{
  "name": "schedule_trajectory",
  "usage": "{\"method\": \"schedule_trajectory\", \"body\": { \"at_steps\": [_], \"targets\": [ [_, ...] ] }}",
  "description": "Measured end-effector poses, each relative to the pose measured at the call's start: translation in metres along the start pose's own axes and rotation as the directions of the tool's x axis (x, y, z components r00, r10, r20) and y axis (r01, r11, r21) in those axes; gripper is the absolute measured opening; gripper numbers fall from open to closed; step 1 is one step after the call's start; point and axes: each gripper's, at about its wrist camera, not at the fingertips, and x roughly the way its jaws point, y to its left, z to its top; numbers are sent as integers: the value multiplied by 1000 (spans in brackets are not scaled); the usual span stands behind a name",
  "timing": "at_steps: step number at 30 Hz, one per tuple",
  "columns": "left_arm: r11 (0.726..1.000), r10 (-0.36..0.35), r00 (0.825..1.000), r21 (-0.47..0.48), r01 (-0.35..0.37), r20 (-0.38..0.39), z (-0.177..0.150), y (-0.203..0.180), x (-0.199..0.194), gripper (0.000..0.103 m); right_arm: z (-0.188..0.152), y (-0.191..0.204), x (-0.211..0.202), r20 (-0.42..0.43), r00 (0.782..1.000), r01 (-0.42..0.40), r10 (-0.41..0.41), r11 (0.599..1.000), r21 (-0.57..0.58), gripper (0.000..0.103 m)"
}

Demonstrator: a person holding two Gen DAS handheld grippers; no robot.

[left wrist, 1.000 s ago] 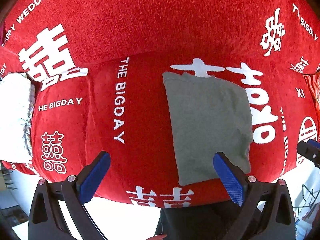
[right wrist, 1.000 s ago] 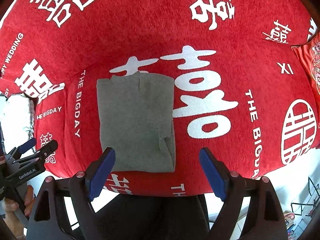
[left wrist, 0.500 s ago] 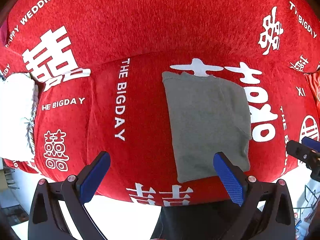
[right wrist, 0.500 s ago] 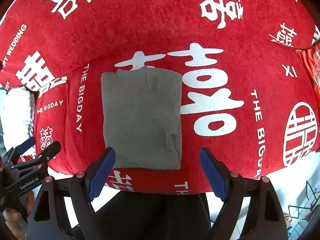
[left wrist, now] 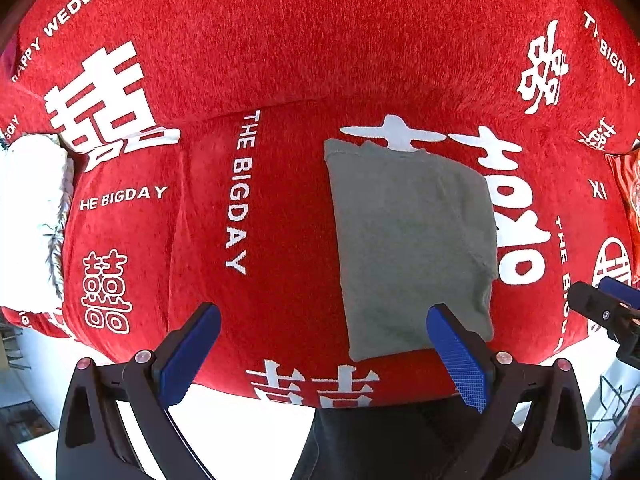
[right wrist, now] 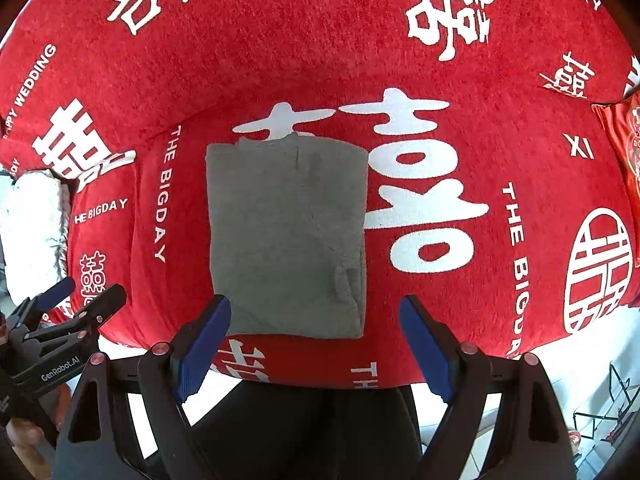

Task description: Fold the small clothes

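lying folded on the red cover (right wrist: 400, 60), grey garment (right wrist: 286, 236); left tool (left wrist: 324, 354) and right tool (right wrist: 316, 338) both apart, empty.

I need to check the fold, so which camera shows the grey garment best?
The right wrist view: the grey garment lies near centre, nearly square-on, only its near left corner hidden by a finger. The left wrist view shows it off to the right, skewed, with a finger covering its near right corner.

The grey garment (right wrist: 286, 236) seems slightly nearer, view shifted.

L gripper (left wrist: 324, 344) jaws wide, empty | folded grey garment (left wrist: 412, 240) flat on red cover (left wrist: 280, 60) | R gripper (left wrist: 600, 304) at right edge
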Motion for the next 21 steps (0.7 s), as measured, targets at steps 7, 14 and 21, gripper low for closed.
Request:
{"method": "schedule_trajectory", "body": {
  "at_steps": [7,14,21],
  "targets": [
    [1000,-13,1000,-10,13,4,-1,0,-4,103,0,2,-4,12,1000,11,-11,1000,3,88],
    [999,-30,1000,-23,30,-7,-3,3,-5,103,0,8,-4,10,1000,10,-10,1000,-10,88],
    [999,-30,999,-27,30,-10,-4,4,-6,103,3,16,-5,21,1000,22,-21,999,-24,88]
  ]
}}
